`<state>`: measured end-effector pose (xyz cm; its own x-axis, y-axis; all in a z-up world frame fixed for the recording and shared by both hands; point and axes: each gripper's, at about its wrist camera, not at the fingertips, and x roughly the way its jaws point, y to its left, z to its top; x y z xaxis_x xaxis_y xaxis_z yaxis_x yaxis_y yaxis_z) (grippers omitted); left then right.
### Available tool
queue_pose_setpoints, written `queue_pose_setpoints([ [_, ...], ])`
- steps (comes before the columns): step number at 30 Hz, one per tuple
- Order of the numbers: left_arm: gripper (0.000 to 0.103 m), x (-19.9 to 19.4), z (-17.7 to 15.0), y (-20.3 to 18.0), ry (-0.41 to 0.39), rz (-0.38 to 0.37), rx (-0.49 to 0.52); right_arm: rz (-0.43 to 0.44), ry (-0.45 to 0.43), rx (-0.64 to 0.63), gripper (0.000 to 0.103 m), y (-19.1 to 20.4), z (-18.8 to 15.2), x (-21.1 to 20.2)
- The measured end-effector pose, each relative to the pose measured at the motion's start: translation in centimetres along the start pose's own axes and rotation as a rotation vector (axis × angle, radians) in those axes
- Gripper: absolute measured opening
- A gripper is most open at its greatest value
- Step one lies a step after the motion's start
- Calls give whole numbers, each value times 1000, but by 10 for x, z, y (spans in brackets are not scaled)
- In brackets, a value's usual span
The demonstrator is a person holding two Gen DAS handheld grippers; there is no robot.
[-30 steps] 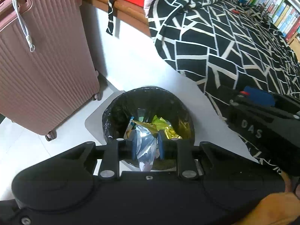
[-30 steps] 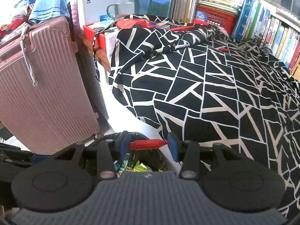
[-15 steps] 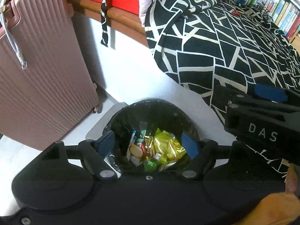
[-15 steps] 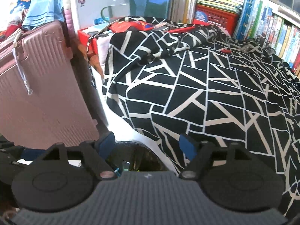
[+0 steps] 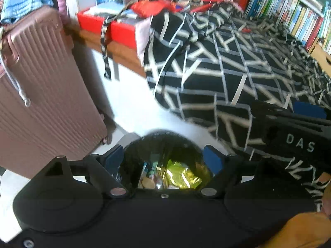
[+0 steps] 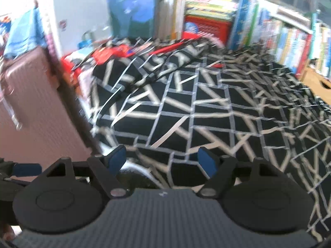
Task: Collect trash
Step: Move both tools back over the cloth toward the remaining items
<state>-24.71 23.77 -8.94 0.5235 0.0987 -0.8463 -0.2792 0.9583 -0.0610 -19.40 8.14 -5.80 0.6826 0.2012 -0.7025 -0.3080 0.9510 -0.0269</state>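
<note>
A round bin with a black liner (image 5: 165,142) stands on the white floor, seen in the left wrist view just below my left gripper (image 5: 163,159). Wrappers fill it, among them a crumpled gold and green foil wrapper (image 5: 182,175). The left gripper is open with nothing between its blue pads. In that view the right gripper's body, marked DAS, shows at the right edge. In the right wrist view my right gripper (image 6: 161,161) is open and empty, pointing over the bed; only a sliver of the bin's dark rim (image 6: 134,173) shows below it.
A pink ribbed suitcase (image 5: 41,95) stands left of the bin. A bed with a black and white patterned cover (image 6: 206,111) fills the right. Red boxes (image 5: 115,24) lie at the bed's end. Books (image 6: 289,39) line a shelf behind.
Both grippers opened and let go: the left dropped a clear wrapper, the right a red piece, into the bin. Both have since lifted and tilted up towards the bed.
</note>
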Motion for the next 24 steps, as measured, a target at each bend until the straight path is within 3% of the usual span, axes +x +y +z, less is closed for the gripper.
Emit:
queue_pose_setpoints([
  [8,85,-16,61,-32,-91,-61,3,-97,-60,109,83,-45,55,-14],
  [15,86,-11,136,-87,-139,-105,7,-158,-127,191,83,-106,123,-12],
  [24,88,31,238,-174,-208,-142,50,-218,-181,257,83,-196,206,46],
])
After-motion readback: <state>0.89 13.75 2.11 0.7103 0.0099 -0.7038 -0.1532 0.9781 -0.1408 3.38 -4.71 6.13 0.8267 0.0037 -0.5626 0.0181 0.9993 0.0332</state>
